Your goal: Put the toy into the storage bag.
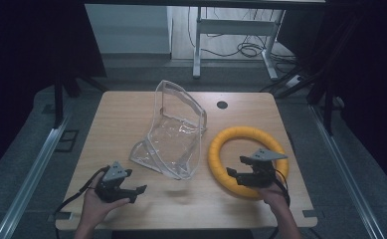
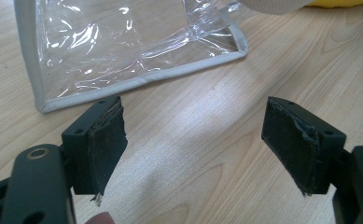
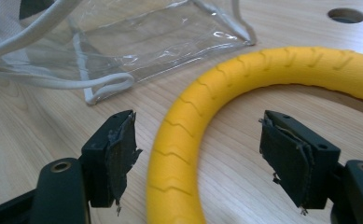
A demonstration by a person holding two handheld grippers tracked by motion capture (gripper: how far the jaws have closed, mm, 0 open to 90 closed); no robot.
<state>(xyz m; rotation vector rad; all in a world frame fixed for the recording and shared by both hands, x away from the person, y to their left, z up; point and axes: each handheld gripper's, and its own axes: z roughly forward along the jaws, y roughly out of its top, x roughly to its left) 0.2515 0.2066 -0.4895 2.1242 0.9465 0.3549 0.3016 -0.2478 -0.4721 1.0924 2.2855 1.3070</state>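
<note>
Right claw (image 3: 195, 154) wide open, straddling yellow ring (image 3: 179, 140), likely lining up a grab; left claw (image 2: 193, 144) wide open, empty, facing clear bag (image 2: 123, 46) on surface (image 2: 193, 116).

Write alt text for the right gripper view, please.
The open right gripper straddles a yellow ring lying on a wooden table, not gripping it. A clear plastic bag lies behind.
</note>
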